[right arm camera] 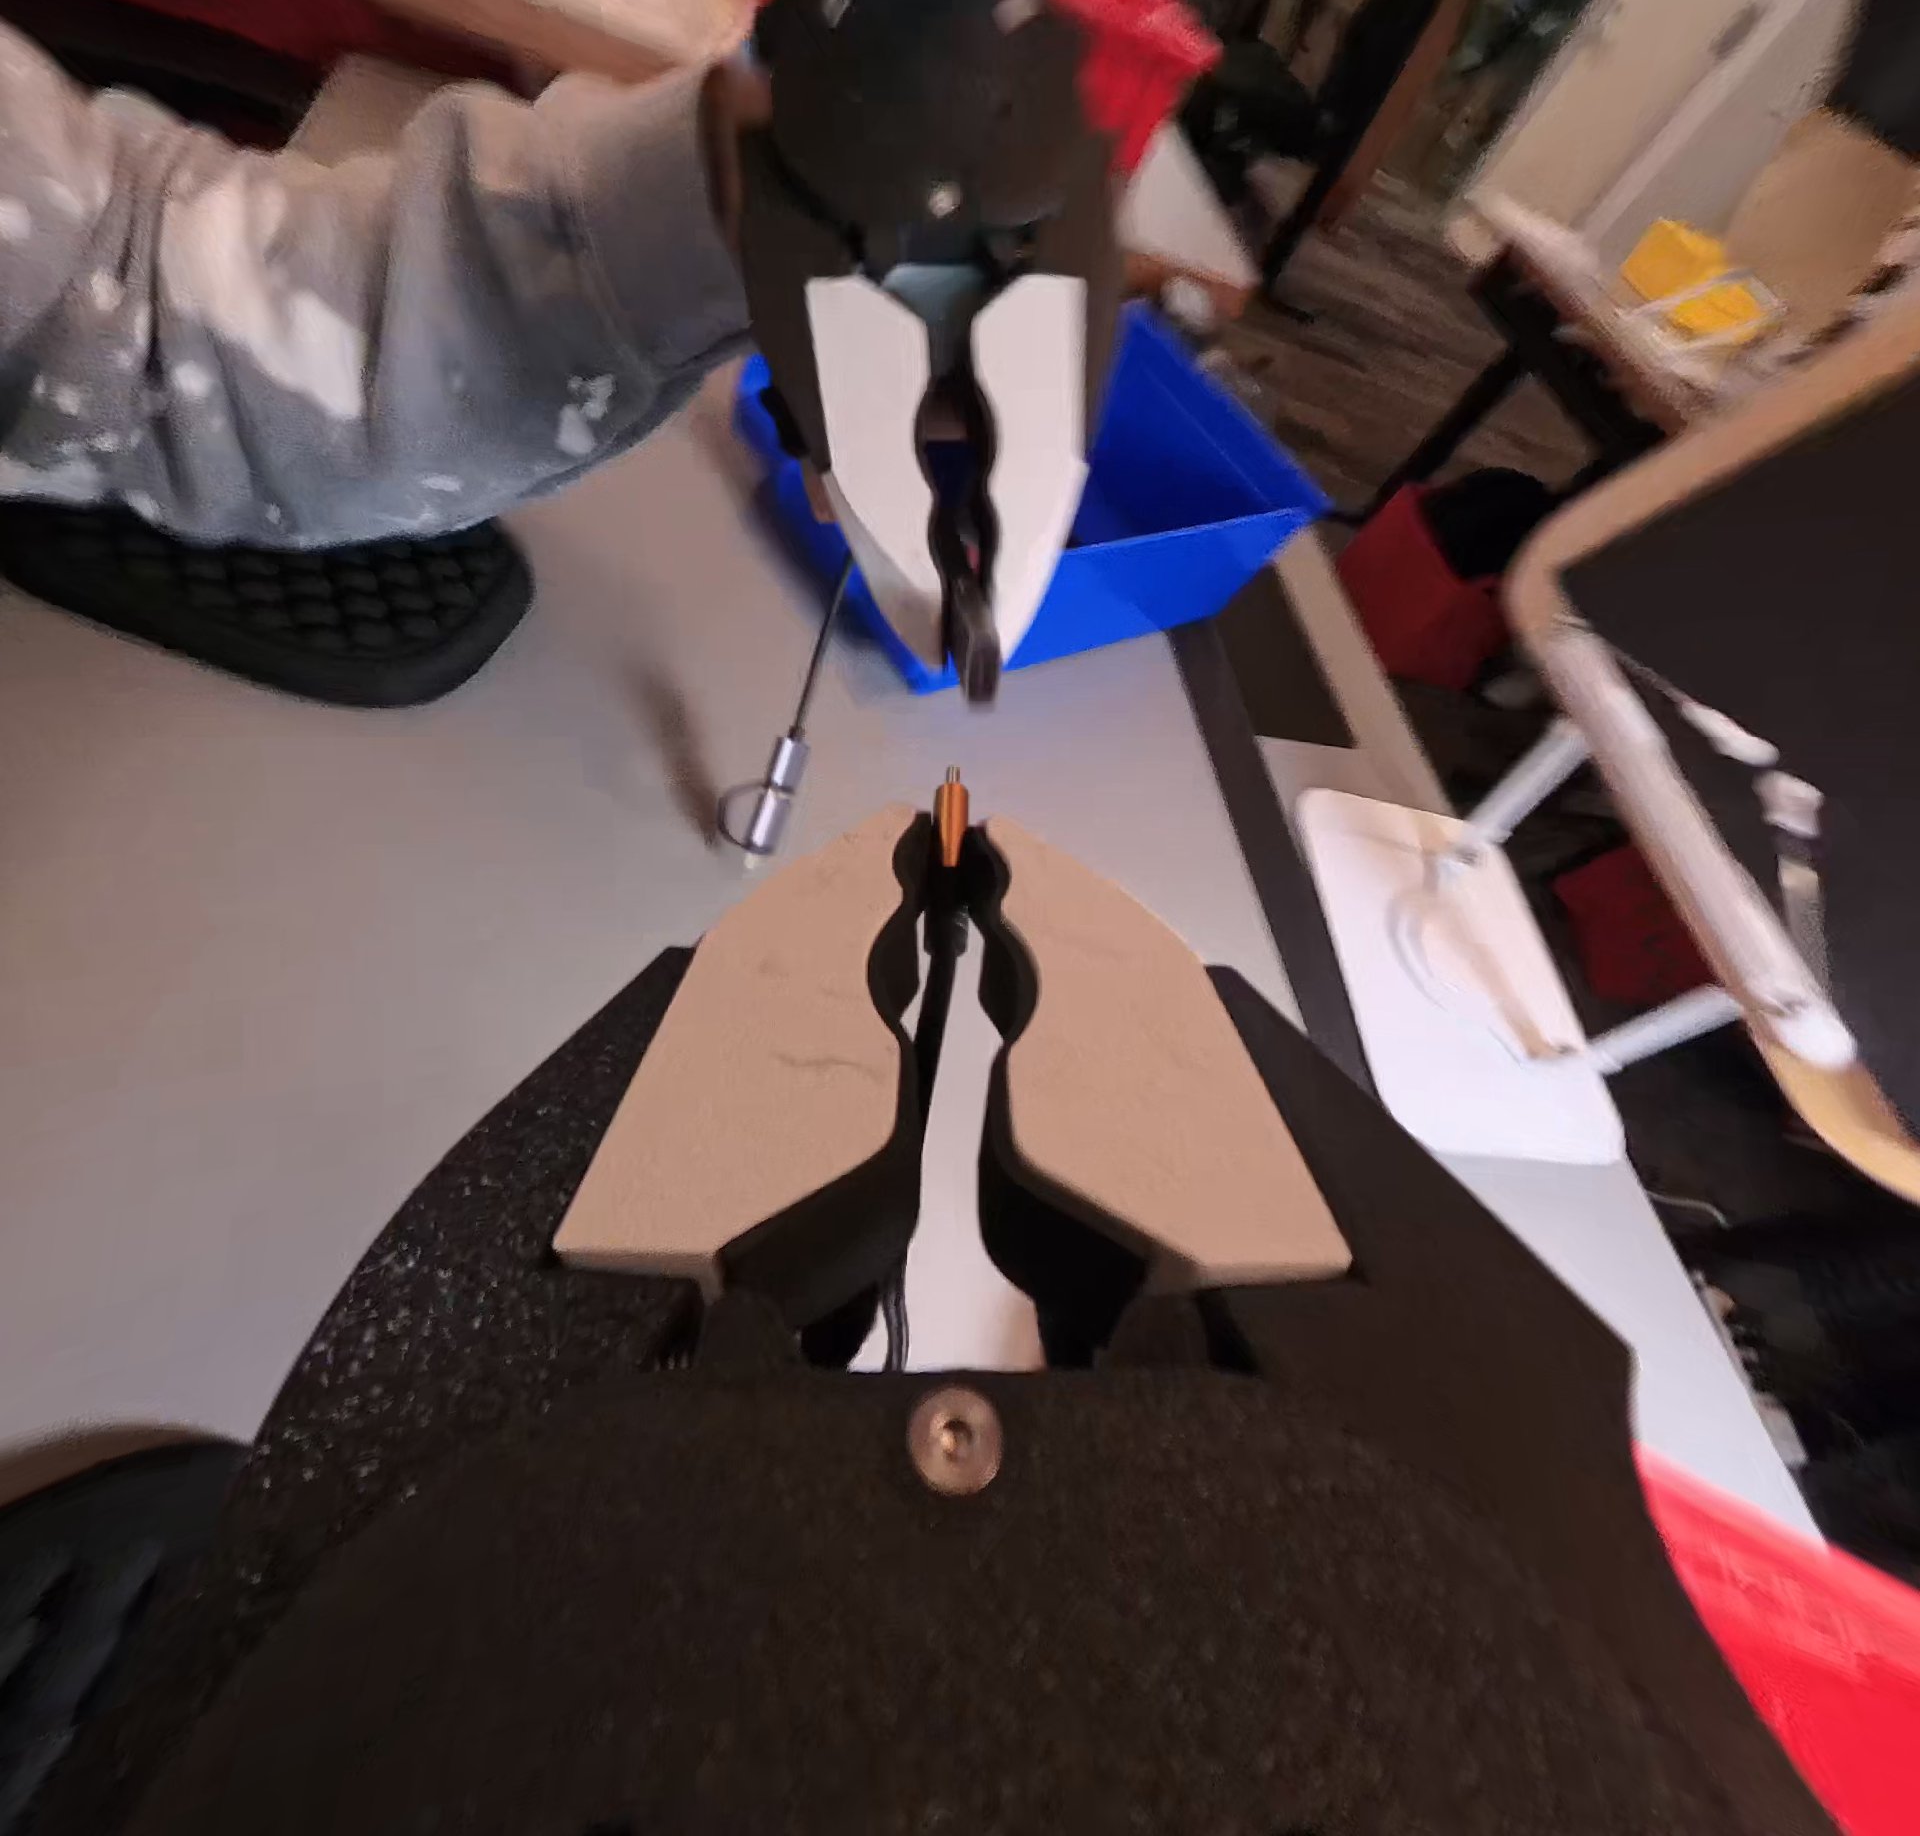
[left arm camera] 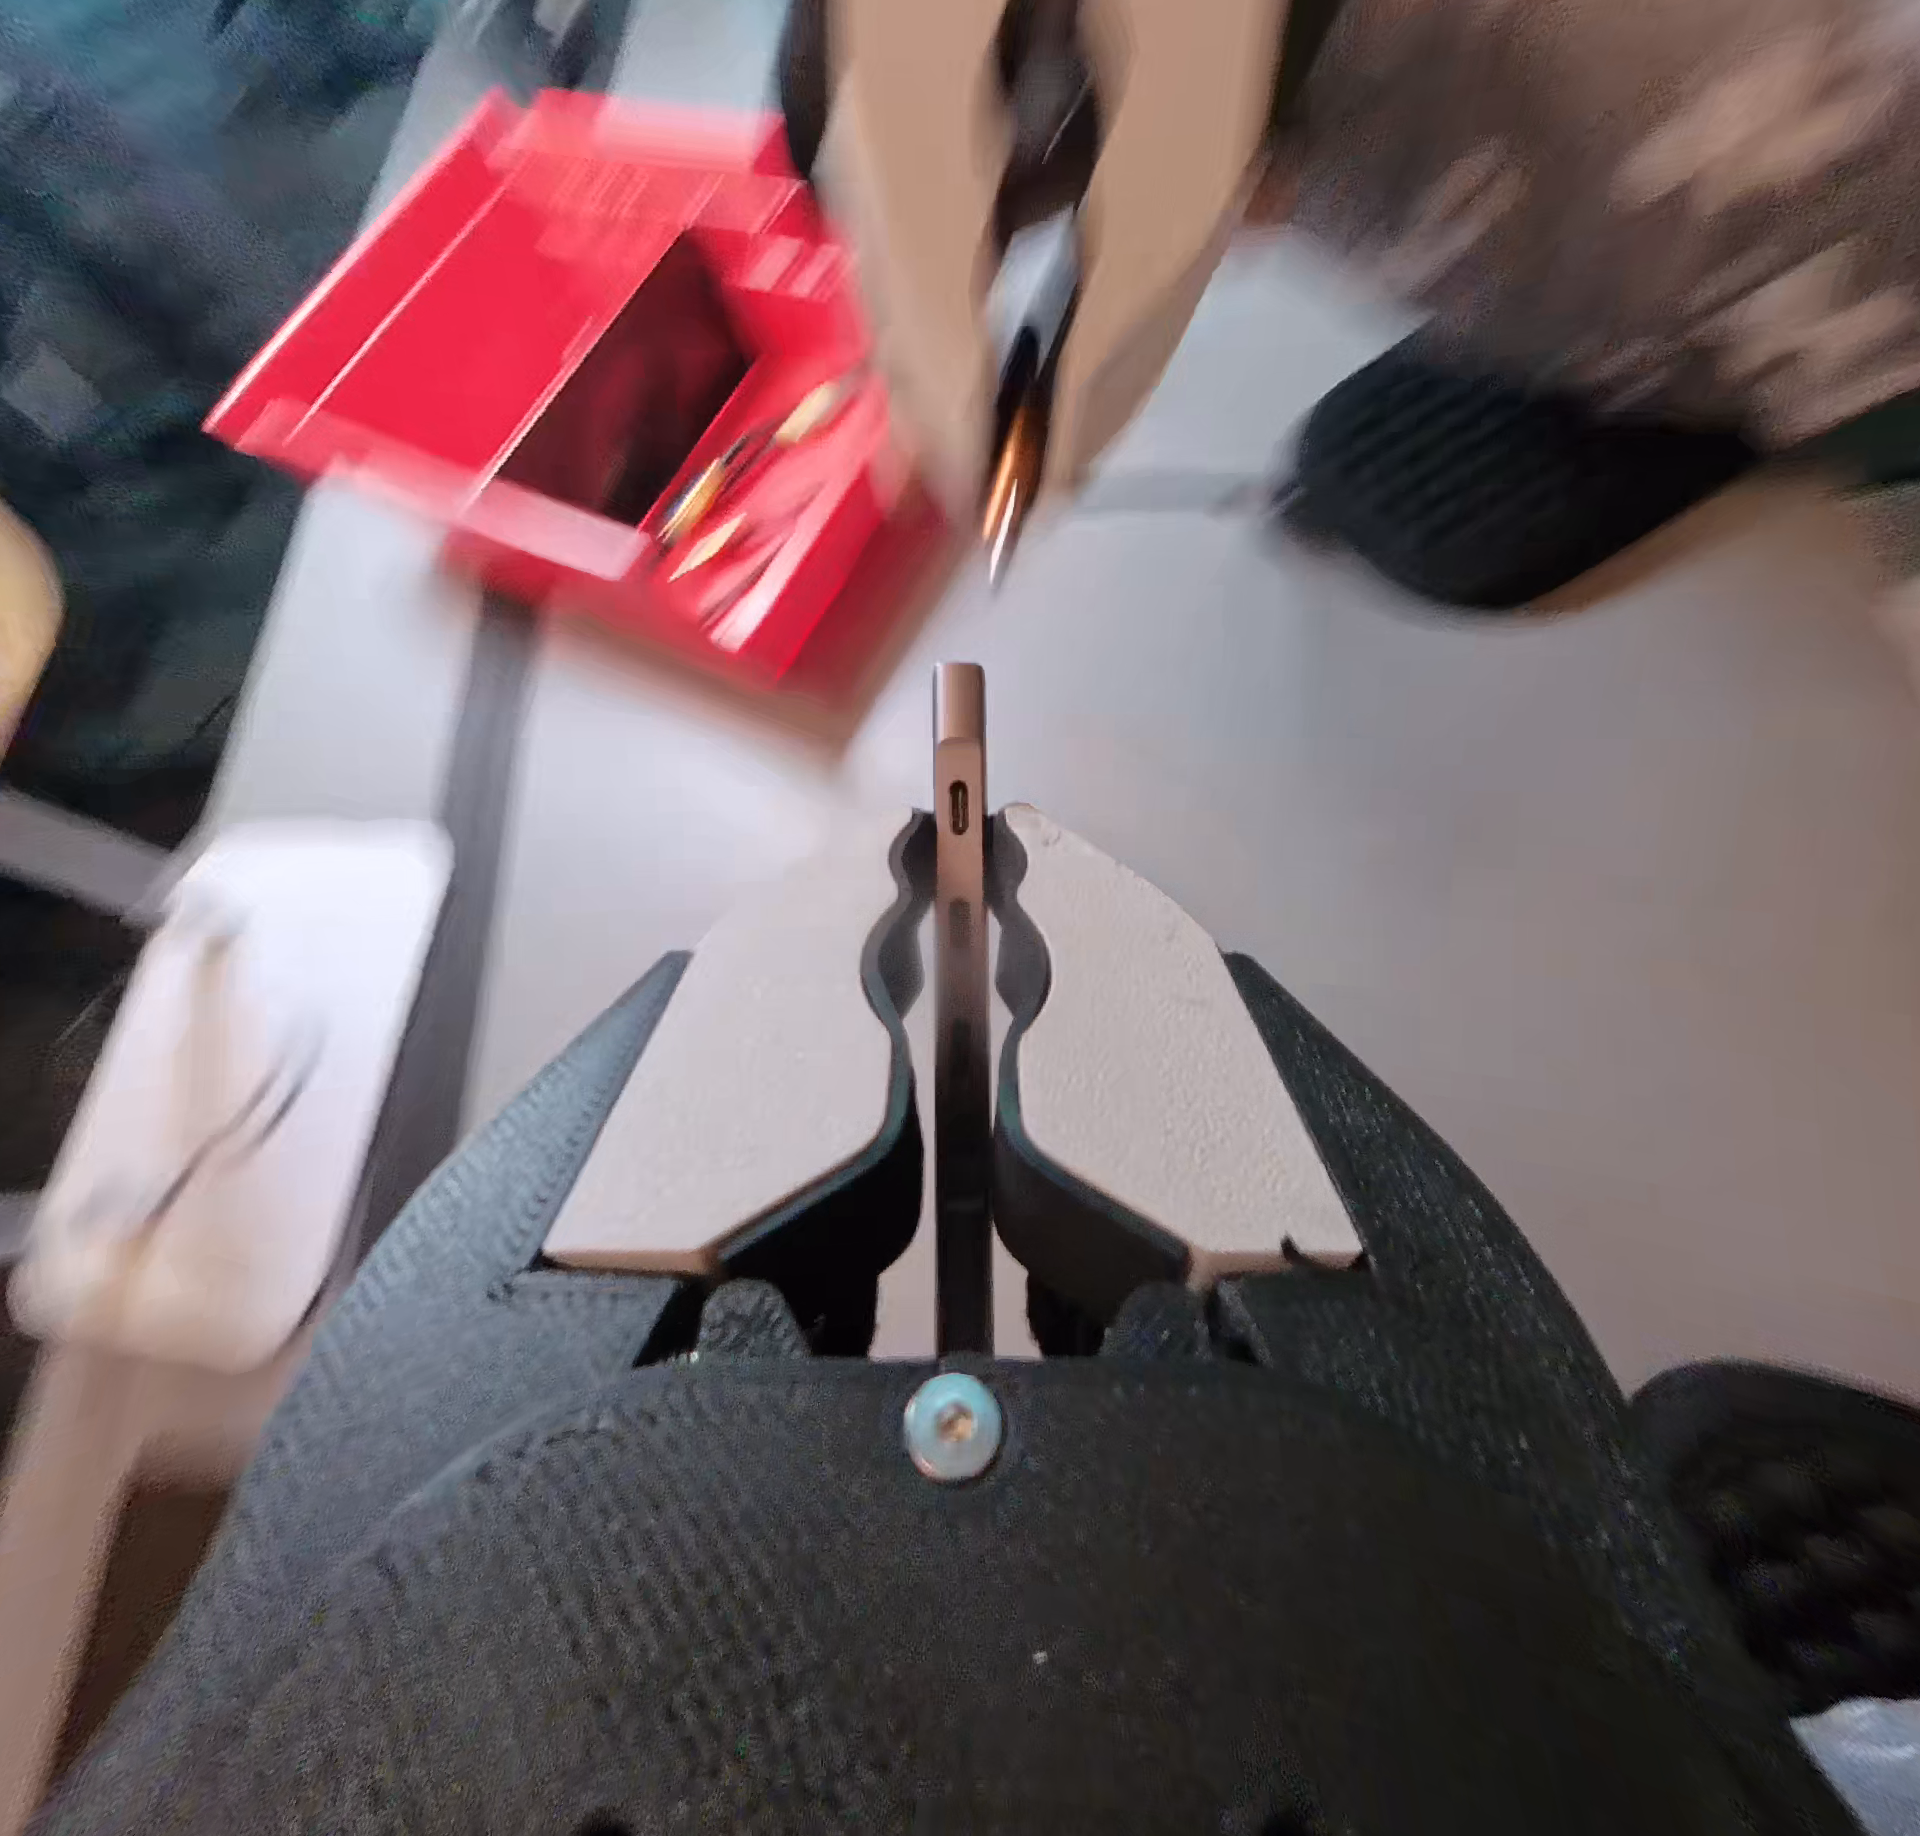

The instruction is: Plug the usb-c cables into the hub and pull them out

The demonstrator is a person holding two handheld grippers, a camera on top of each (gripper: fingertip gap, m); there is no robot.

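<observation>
My left gripper (left arm camera: 961,822) is shut on a thin grey hub (left arm camera: 958,726), held edge-on with a USB-C port (left arm camera: 958,807) facing up near the fingertips. My right gripper (right arm camera: 951,832) is shut on an orange-tipped USB-C plug (right arm camera: 950,812) with a black cable trailing back between the fingers. The two grippers point at each other above the table. The plug and the hub (right arm camera: 975,643) are apart, with a short gap between them. In the left wrist view the right gripper (left arm camera: 1023,482) and its plug (left arm camera: 1010,477) are blurred.
A red bin (left arm camera: 540,363) holding more orange-tipped cables sits at the left. A blue bin (right arm camera: 1174,539) stands behind the left gripper (right arm camera: 971,648). The hub's own silver connector (right arm camera: 771,812) hangs over the grey table (right arm camera: 364,903). A black keyboard (right arm camera: 281,612) and a sleeve (right arm camera: 312,332) are nearby.
</observation>
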